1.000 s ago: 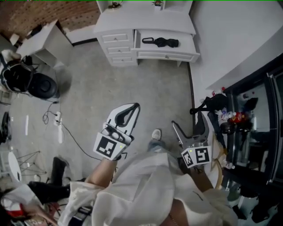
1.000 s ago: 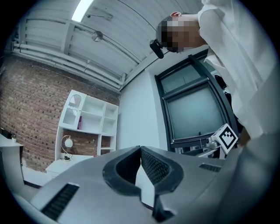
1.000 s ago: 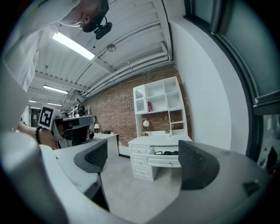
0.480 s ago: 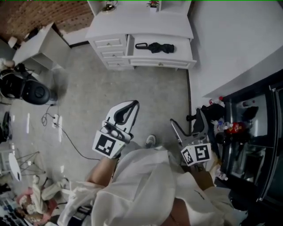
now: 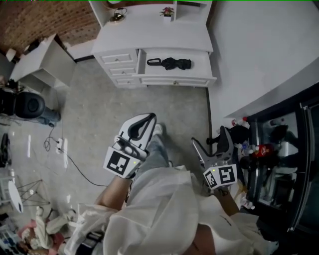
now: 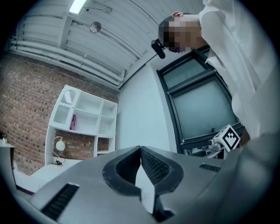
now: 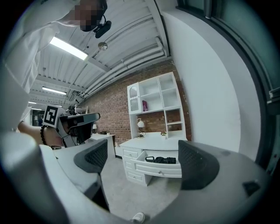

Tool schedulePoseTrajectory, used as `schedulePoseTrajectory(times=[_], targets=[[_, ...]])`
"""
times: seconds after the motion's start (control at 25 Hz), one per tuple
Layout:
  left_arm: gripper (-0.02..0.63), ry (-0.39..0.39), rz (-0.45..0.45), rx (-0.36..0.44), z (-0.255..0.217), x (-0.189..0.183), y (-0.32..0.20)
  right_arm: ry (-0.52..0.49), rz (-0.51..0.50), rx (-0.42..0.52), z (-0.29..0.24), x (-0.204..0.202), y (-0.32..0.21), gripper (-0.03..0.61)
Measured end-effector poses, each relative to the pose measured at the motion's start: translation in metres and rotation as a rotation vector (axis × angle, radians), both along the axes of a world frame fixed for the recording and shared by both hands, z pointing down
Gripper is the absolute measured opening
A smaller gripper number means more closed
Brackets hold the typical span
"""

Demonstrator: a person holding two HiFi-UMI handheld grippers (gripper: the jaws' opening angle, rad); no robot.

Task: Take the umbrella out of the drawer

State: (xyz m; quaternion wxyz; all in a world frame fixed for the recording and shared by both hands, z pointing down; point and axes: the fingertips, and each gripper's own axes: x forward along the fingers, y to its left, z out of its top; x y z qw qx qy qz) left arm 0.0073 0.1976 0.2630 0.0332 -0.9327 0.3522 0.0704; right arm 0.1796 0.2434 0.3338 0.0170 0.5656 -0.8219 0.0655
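A black folded umbrella (image 5: pixel 168 63) lies in the open top drawer (image 5: pixel 174 78) of a white dresser (image 5: pixel 149 37) far ahead of me across the floor. In the right gripper view the umbrella (image 7: pixel 161 160) shows in the drawer (image 7: pixel 159 168) between the jaws, still at a distance. My left gripper (image 5: pixel 149 117) is held at waist height, pointing toward the dresser, shut with nothing in it; its jaws meet (image 6: pixel 140 149) in the left gripper view. The right gripper (image 5: pixel 213 143) is open and empty, jaws wide apart (image 7: pixel 144 162).
A lamp (image 5: pixel 117 16) and a small plant (image 5: pixel 167 11) stand on the dresser top. A dark chair (image 5: pixel 227 134) and a glass-fronted cabinet (image 5: pixel 289 149) are at my right. Cables (image 5: pixel 60 145) and a black round device (image 5: pixel 29 105) lie on the floor at left.
The dresser and drawer have slid lower and left in the head view as the person walks toward them. A shoe now shows ahead of the left gripper. Both grippers keep their pose.
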Motion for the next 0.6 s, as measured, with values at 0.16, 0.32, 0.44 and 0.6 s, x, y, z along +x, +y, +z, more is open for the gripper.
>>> schedulePoseTrajectory(times=[0.16, 0.32, 0.44, 0.6], targets=[[0.026, 0.014, 0.013, 0.013, 0.001, 0.005, -0.039, 0.007, 0.013, -0.002, 0.004, 0.004, -0.034, 0.495], [0.026, 0.024, 0.021, 0.001, 0.008, 0.008, -0.092, 0.014, 0.019, -0.003, 0.007, 0.005, -0.086, 0.494], [0.026, 0.023, 0.026, -0.008, 0.011, 0.006, -0.138, 0.022, 0.014, -0.002, 0.007, 0.002, -0.132, 0.495], [0.026, 0.02, 0.043, -0.027, 0.019, 0.005, -0.202, 0.025, 0.022, 0.0, 0.004, -0.001, -0.194, 0.494]])
